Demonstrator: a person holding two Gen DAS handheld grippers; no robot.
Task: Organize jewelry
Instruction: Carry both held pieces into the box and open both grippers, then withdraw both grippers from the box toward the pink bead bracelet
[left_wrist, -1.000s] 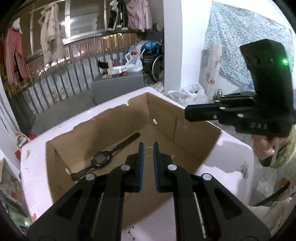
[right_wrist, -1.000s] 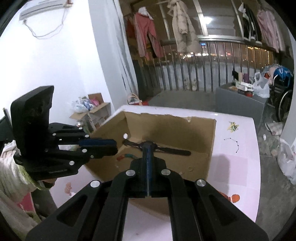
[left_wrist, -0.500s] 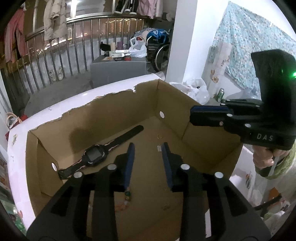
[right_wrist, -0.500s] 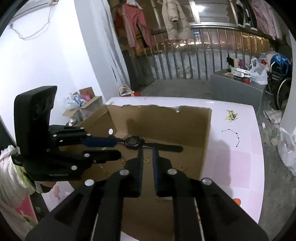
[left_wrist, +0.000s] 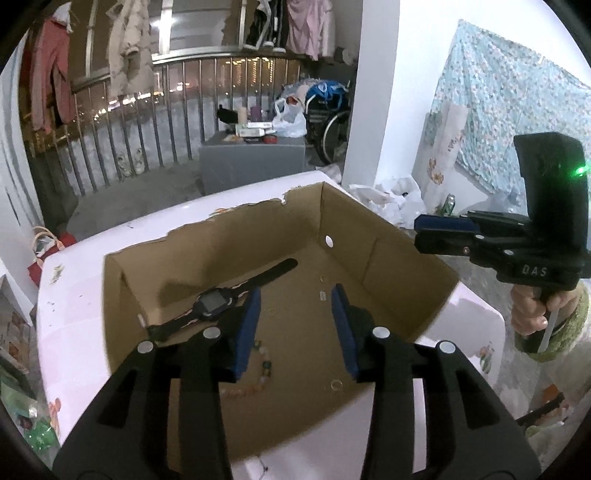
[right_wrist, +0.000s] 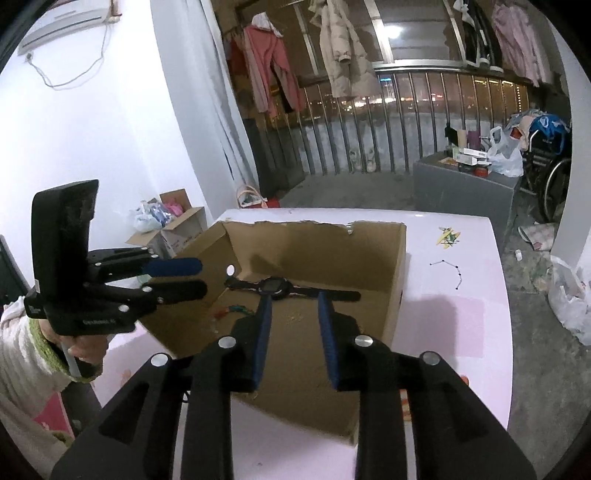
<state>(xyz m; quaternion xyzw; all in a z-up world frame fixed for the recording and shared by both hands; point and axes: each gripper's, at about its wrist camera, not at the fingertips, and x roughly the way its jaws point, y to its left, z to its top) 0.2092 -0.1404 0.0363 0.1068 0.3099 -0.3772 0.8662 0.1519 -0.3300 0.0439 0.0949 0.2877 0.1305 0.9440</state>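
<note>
An open cardboard box (left_wrist: 406, 258) (right_wrist: 400, 258) stands on a pale pink table (left_wrist: 74, 332) (right_wrist: 476, 321). Inside lie a black watch (left_wrist: 212, 301) (right_wrist: 275, 286), a beaded bracelet (left_wrist: 258, 373) (right_wrist: 236, 309) and small rings (left_wrist: 336, 385). My left gripper (left_wrist: 295, 295) is open and empty above the box; it also shows in the right wrist view (right_wrist: 184, 277). My right gripper (right_wrist: 293, 299) is open and empty over the box's near side; it also shows in the left wrist view (left_wrist: 424, 234). A thin dark necklace (right_wrist: 448, 271) and a small yellow-green ornament (right_wrist: 448, 236) lie on the table right of the box.
A grey cabinet (left_wrist: 251, 162) with bottles and a bag stands beyond the table by a metal railing (left_wrist: 129, 147). Cardboard boxes (right_wrist: 177, 229) sit on the floor at left. A wheelchair (right_wrist: 550, 166) and plastic bags (right_wrist: 572, 295) are at right.
Both grippers went from shut to open. The small ring held in my left gripper dropped into the box. Both grippers have drawn back and up from the box.
</note>
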